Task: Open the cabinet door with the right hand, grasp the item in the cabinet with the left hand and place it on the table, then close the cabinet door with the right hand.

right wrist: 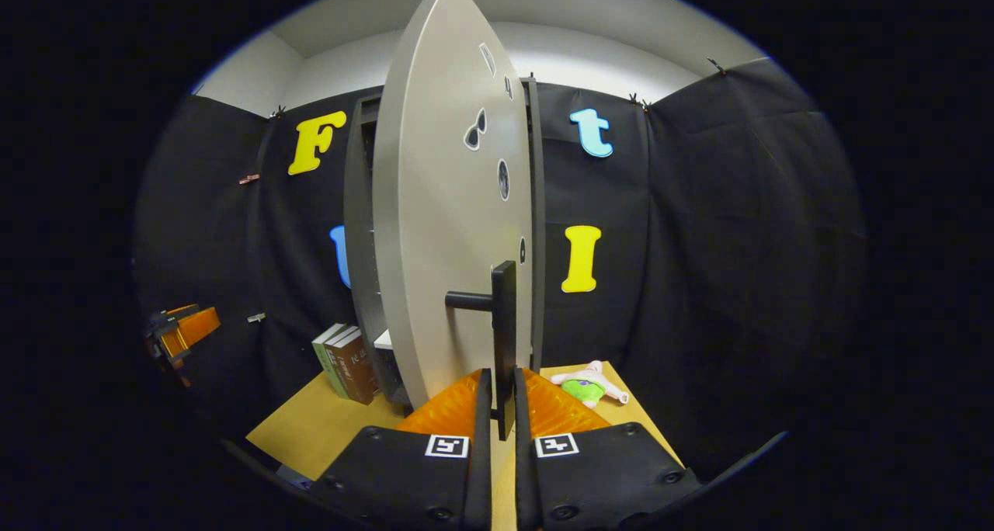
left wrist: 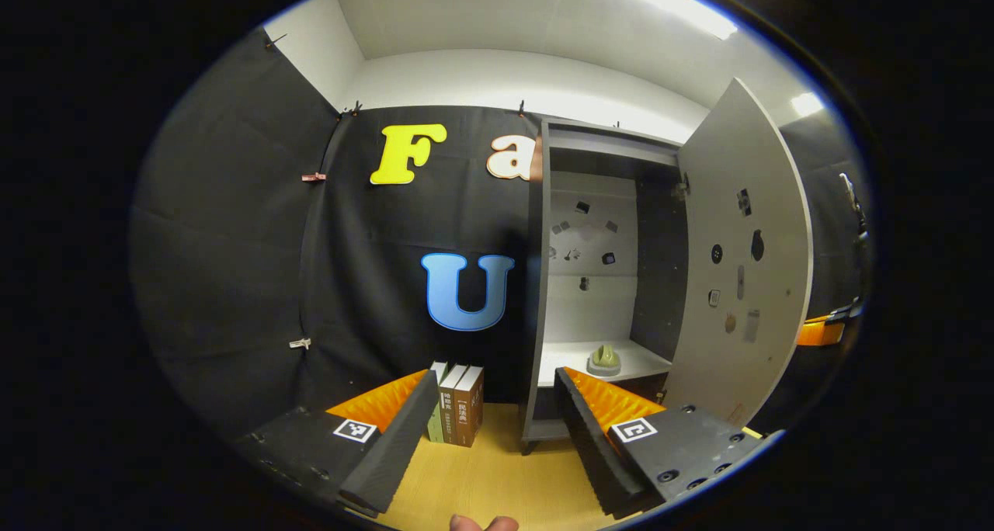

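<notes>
Now: tall grey cabinet door swung wide, your right gripper clamped on black bar handle, fingers pressed to both its sides, likely to hold door back. Your left gripper, fingers spread apart, faces open grey cabinet, lined up for reach. Target, small olive-green item, sits on white shelf inside, untouched. Upright books stand on wooden table beside cabinet; spine writing too small to read. Square black-and-white markers on both grippers.

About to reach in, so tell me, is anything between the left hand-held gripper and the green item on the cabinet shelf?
In the left gripper view, nothing: the open left hand-held gripper faces the green item across bare shelf.
</notes>
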Available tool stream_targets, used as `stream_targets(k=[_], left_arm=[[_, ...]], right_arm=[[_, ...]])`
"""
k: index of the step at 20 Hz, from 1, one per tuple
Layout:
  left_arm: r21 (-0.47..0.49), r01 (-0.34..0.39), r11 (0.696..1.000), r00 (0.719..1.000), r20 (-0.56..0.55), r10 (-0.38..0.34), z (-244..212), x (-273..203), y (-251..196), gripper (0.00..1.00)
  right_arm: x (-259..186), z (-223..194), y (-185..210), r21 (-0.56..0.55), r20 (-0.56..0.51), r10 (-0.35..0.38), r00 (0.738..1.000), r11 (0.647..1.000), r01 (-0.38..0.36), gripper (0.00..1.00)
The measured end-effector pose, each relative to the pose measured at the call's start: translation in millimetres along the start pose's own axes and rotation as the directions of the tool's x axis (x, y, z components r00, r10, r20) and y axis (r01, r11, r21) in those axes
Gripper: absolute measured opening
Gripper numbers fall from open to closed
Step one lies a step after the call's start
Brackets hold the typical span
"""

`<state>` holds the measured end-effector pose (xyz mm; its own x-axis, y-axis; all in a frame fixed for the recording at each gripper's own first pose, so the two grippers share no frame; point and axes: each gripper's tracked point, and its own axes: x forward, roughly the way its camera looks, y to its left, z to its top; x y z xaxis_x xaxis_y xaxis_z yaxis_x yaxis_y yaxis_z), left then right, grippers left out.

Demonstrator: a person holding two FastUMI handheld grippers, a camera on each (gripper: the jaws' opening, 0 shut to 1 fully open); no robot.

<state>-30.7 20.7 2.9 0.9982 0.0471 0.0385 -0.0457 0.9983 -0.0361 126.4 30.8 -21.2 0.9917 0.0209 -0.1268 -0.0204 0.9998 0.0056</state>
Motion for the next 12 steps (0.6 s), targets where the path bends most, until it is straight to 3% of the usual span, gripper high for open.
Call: stream_targets(k=[9, 12], left_arm=[[-0.024, 0.035, 0.999, 0.999, -0.019, -0.035, -3.4, 19.4, -24.2, 0.94], [-0.028, 0.058, 0.998, 0.998, -0.025, -0.059, -3.1, 32.1, -41.3, 0.94]], right_arm=[[1.7, 14.2, -47.1, -0.033, 0.061, -0.163, 0.985, 0.986, 0.165, 0.10], [5.8, 15.0, -41.7, -0.010, 0.070, -0.135, 0.988, 0.991, 0.136, 0.10]])
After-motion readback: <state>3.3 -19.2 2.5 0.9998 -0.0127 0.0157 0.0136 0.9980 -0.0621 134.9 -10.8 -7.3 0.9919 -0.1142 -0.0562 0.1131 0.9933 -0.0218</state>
